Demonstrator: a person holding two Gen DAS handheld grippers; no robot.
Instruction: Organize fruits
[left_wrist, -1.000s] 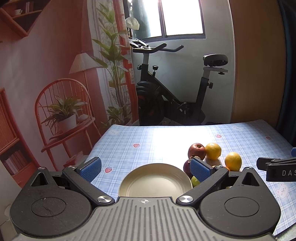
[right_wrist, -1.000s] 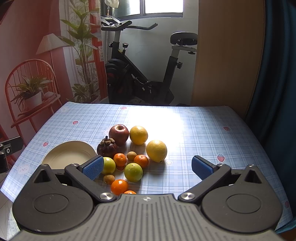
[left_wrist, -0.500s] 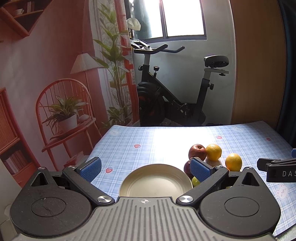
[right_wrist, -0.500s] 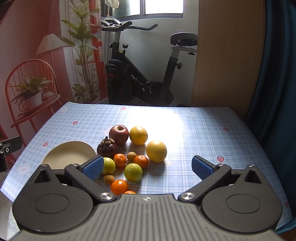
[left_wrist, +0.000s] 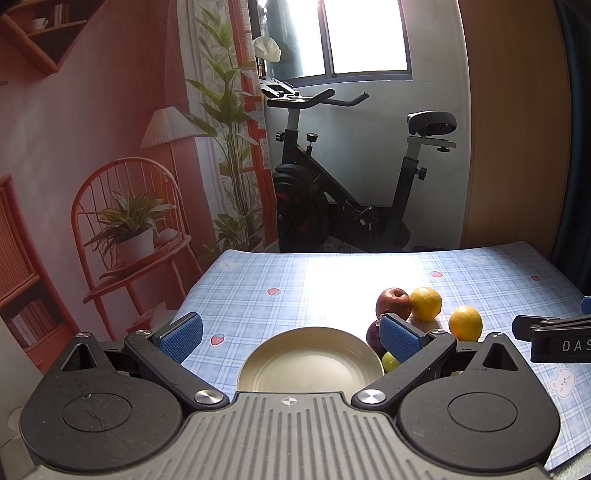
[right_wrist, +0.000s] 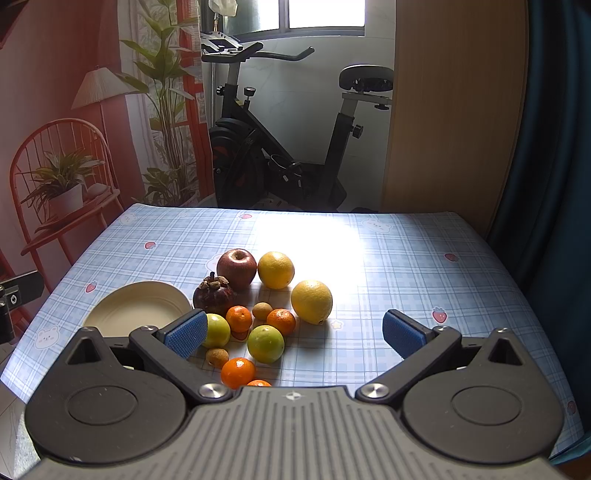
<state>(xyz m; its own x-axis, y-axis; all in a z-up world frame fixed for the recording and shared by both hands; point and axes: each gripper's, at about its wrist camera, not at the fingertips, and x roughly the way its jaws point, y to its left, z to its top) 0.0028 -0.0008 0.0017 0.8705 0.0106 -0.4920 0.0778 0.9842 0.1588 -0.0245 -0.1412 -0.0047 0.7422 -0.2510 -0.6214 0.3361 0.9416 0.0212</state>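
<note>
Right wrist: fruits (right_wrist: 258, 306) just beyond spread, empty right tongs (right_wrist: 293, 332).

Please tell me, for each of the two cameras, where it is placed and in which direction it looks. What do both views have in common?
Left wrist: sits on the left gripper, faces across the table toward the exercise bike; open jaws frame the empty plate.
Right wrist: sits on the right gripper, same facing; open jaws over the fruit pile, green citrus between them.
Shared: plate, red apple, bike, checked tablecloth.
</note>
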